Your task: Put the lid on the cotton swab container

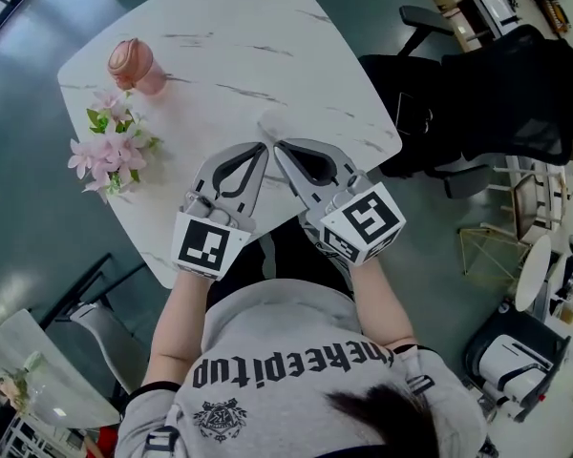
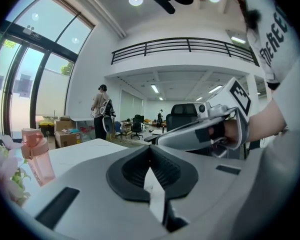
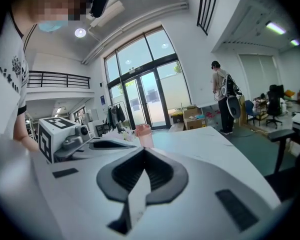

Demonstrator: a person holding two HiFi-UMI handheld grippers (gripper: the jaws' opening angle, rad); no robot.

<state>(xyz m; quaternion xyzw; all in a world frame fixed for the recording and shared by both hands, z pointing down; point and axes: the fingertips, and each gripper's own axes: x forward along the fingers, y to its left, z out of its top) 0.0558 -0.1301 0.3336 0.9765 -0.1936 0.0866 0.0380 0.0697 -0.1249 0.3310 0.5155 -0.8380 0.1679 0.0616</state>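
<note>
Plainly, neither gripper is working on anything. The left gripper (image 1: pixel 259 149) and the right gripper (image 1: pixel 281 148) hover side by side over the near edge of the white marbled surface (image 1: pixel 267 55), tips angled towards each other and almost meeting, well apart from everything that stands on it. That looks like a neutral, carried posture, hands drawn in close to the body, not an approach.

The only container in sight is the pink container (image 1: pixel 134 65), upright at the far left of the surface, just beyond a bunch of pink flowers (image 1: pixel 110 146). It carries a pink cap on top, so if this is the cotton swab container, the lid appears to be seated and the task done; no loose lid shows anywhere.

In the left gripper view its fingers (image 2: pixel 125 176) are pressed together with nothing between them, only a pale sliver of the surface showing through the hollow behind the tips. In the right gripper view the fingers (image 3: pixel 122 176) are likewise closed and empty, pointing out across the surface towards the pink container.
</note>
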